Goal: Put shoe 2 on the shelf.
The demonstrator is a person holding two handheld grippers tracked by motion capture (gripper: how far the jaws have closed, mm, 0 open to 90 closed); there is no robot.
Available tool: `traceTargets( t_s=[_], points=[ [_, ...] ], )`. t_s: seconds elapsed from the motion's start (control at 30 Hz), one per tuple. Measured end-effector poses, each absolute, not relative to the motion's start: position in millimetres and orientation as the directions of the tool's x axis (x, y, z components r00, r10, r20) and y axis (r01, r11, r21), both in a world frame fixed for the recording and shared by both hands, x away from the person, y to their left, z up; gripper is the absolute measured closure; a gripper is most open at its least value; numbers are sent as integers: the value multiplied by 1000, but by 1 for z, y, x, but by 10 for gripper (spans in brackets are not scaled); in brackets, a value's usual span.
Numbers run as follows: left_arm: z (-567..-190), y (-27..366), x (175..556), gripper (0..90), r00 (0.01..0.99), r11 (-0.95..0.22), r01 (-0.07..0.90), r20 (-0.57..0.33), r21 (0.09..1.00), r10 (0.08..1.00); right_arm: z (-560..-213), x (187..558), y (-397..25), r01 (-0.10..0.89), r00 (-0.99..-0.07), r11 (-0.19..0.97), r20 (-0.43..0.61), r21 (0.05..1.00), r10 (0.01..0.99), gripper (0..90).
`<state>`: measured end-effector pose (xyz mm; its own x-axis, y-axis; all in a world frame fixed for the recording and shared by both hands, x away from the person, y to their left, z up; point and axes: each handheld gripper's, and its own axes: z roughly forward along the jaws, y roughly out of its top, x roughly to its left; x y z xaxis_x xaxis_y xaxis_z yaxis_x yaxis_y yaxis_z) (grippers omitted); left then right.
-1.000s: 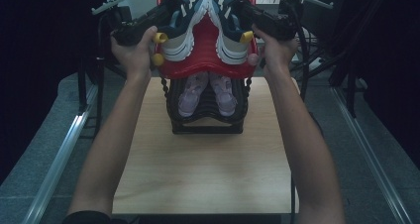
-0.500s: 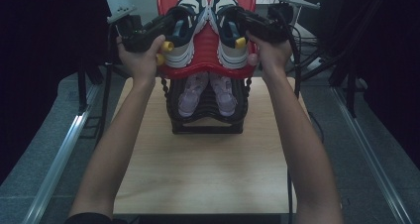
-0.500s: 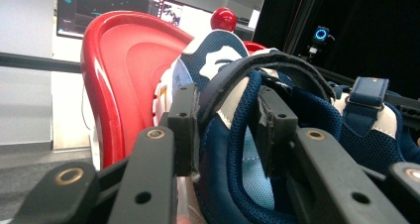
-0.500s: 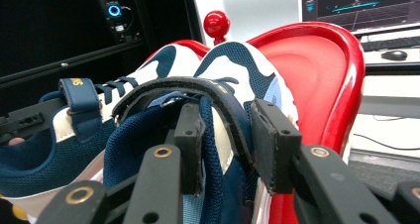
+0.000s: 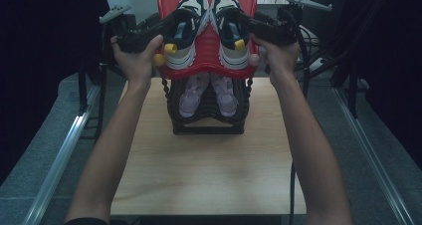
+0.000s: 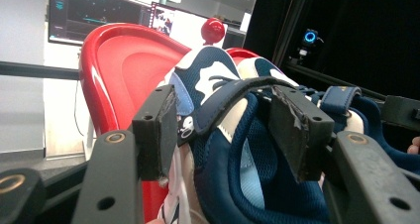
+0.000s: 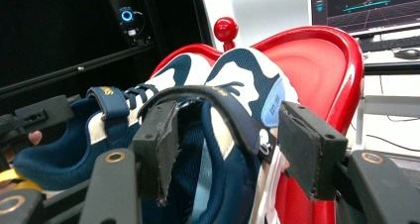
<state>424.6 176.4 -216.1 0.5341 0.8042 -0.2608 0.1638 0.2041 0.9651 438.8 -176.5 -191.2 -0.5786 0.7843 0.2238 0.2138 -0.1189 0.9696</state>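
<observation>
Two sneakers (image 5: 214, 28) lie lengthwise on the red tray (image 5: 206, 70), toes pointing away, each collar pinched between one gripper's fingers (image 6: 158, 130).

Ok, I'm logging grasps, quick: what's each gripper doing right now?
Left gripper: shut on the left shoe, jaws across its collar.
Right gripper: shut on the right shoe, same way.

Left gripper (image 6: 223, 130): two black jaws rise from below, set apart — not closed flat.
Between the fingers (image 6: 154, 130): the navy-and-white sneaker (image 6: 223, 80), its collar and strap in the gap.
Beyond the fingertips: the red tray (image 6: 124, 65), curving up behind the shoe.
Further off: a red knob (image 6: 213, 30), monitors (image 6: 94, 11) behind.
</observation>
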Motion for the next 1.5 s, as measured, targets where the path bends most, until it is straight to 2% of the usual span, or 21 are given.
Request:
traceTargets(
  t_s=[0.43, 0.83, 1.5],
  points=[
    [-223, 195, 408, 449, 545, 171, 196, -252, 966, 799, -200, 419, -192, 179, -614, -168, 243, 969, 751, 451],
    [-231, 212, 385, 453, 564, 165, 210, -258, 964, 785, -224, 400, -216, 125, -606, -186, 223, 975, 764, 471],
    [-275, 240, 372, 455, 557, 150, 260, -275, 954, 784, -281, 386, -235, 163, -590, -132, 203, 978, 782, 468]
  ],
)
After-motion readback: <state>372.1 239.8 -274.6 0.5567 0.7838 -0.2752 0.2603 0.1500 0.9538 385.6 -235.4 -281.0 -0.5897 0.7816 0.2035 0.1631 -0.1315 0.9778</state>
